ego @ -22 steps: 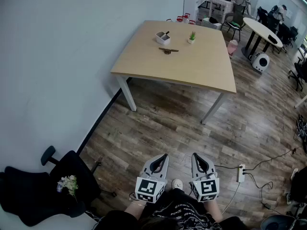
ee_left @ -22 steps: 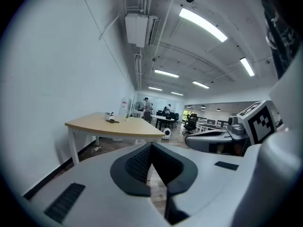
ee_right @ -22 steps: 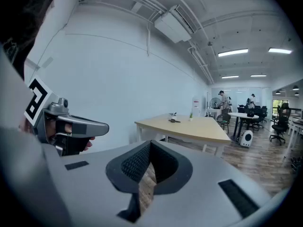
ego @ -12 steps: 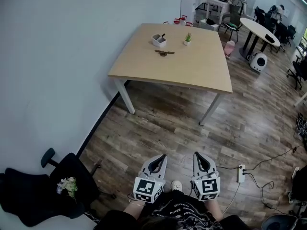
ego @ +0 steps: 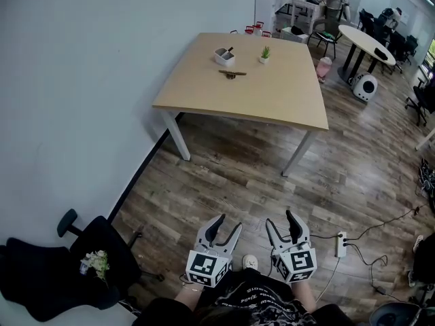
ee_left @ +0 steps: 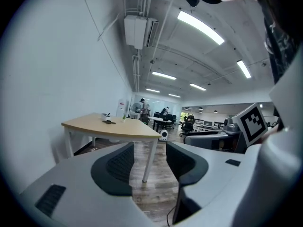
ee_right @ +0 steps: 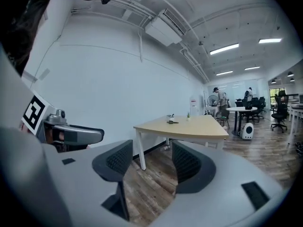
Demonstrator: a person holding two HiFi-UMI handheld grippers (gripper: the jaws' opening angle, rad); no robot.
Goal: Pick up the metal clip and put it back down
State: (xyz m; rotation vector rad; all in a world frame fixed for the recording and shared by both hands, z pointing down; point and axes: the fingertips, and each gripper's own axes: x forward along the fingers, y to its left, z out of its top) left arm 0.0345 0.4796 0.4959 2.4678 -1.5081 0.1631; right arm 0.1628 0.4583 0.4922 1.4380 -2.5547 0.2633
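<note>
The head view is looking steeply down from well back of the table [ego: 251,94], with the left gripper [ego: 228,223] and right gripper [ego: 281,218] at its bottom edge. Both gripper views are facing nearly level along their jaws, sharing that distant table.

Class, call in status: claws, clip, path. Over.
Both open, empty: left claw, right claw. Untouched clip on far table. Only floor between.

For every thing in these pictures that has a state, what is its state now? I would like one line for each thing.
left claw, open, nothing between its jaws
right claw, open, nothing between its jaws
metal clip, lying on the table, far from both claws
white holder, upright on the table
small plant, upright on the table
</note>
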